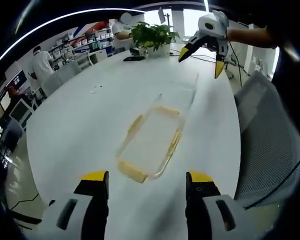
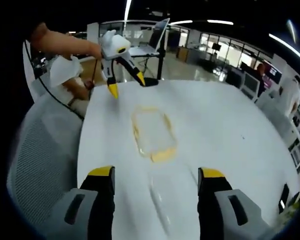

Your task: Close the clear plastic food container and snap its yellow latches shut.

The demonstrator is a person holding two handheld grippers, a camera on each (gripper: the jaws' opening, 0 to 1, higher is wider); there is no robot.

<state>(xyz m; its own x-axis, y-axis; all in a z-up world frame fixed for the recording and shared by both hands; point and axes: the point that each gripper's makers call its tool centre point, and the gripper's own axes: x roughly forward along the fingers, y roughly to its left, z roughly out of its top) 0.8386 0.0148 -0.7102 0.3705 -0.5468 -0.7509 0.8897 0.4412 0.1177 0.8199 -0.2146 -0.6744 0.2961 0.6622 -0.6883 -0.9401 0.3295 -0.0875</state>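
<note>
Opposed views, both overlooking the container (image 1: 151, 142) (image 2: 152, 134).

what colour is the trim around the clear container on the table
Yellow. The container has yellow trim along its rim, clearest in the left gripper view.

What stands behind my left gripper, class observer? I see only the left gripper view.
Observer: An open laptop on a stand, past the table.
Operator: How does my gripper look from outside?
Observer: The left gripper hangs open above the table, beyond the food container.
Operator: And the lid?
Observer: The clear lid lies flat between the right gripper's fingers, short of the container.
</note>
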